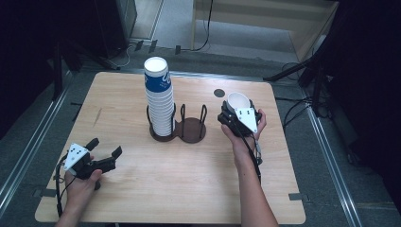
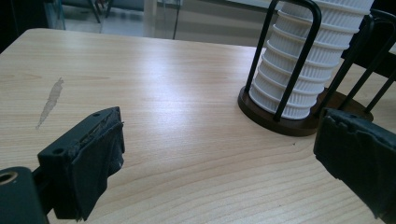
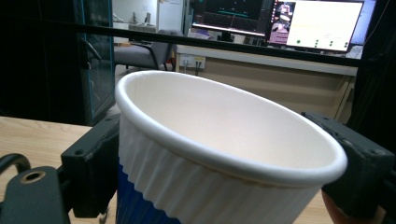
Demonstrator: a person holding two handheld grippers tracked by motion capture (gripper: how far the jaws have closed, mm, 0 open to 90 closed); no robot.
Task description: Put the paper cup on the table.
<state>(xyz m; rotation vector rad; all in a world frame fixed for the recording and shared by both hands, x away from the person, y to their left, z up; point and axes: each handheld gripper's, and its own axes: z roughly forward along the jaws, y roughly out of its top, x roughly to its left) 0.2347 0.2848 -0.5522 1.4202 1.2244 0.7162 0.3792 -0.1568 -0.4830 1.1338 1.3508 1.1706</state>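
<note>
— Holding the paper cup in my right gripper, right of the holder.
— Risk?
— Squeezing crushes it (thin wall). My left gripper gapes empty.

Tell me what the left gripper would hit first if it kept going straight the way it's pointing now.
Probably the cup holder with the stack of cups: they lie ahead and slightly right of the open left gripper, across bare table. Depth is unclear, so it might pass just beside.
</note>
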